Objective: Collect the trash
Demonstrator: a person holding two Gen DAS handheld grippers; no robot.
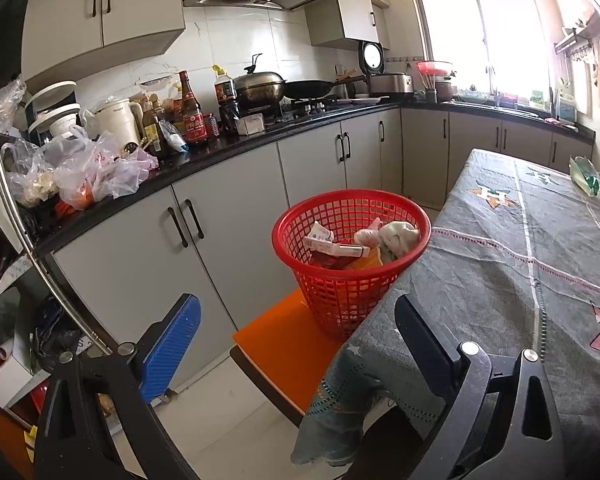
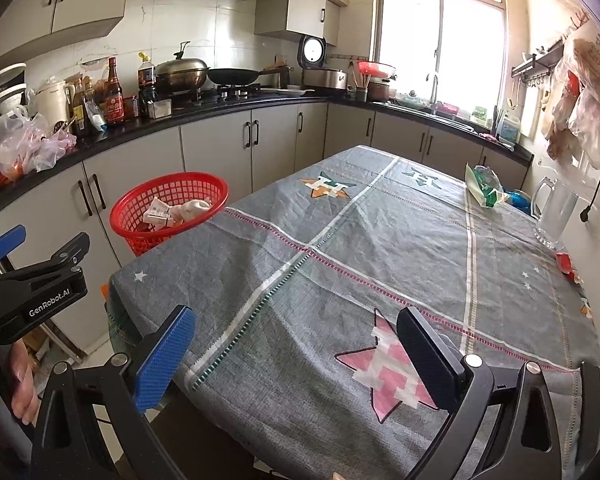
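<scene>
Both tools, left and right, are spread and empty, so this looks like the gap between pickups. One red basket beside the desk holds several scraps. Two remain: a green wrapper far off, a red scrap rightward; next, reach across.

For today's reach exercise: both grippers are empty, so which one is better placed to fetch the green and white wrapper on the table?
Probably the right gripper: it hangs open over the table, facing the wrapper at the far right. The left gripper, also open, faces the red basket.
</scene>
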